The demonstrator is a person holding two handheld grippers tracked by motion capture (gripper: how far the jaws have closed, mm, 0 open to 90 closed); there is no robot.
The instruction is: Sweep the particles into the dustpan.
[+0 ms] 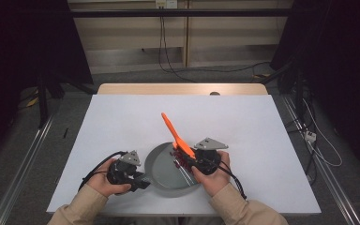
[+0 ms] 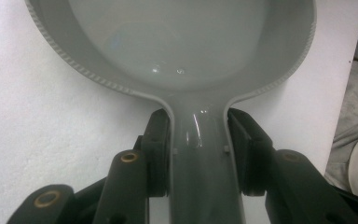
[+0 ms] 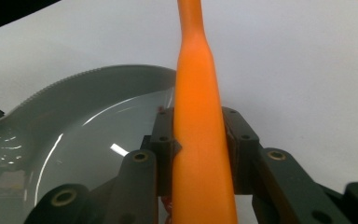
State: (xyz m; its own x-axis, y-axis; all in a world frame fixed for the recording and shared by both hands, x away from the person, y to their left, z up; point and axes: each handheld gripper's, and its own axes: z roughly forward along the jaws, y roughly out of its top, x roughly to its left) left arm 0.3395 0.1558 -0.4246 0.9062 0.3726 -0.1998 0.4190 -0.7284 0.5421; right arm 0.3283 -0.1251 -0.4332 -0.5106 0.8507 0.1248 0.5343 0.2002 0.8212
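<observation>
1. High view shows the grey pan (image 1: 166,171) lying on the white table (image 1: 122,126), near the front edge, between the two hands
2. Left gripper (image 1: 138,180) pinches the pan handle (image 2: 200,154); in the left gripper view both pads (image 2: 161,149) press on the sides of this handle, so the jaws are closed on it
3. Right gripper (image 1: 192,161) pinches the orange brush (image 1: 176,133) at the thick lower part of its stem (image 3: 200,154). The stem rises up and away from the person, and the dark red bristles (image 1: 178,159) are down in the pan, at its right side
4. Risk one: the pan handle is smooth and glossy. If the brush pushes hard on the wall, I think the pan may turn or slide out between the pads
5. Risk two: the brush stem is tapered, so a strong sideways push may let it rotate in the jaws
6. Risk three: the pan is close to the table edge, and a pull toward the person may bring it over
</observation>
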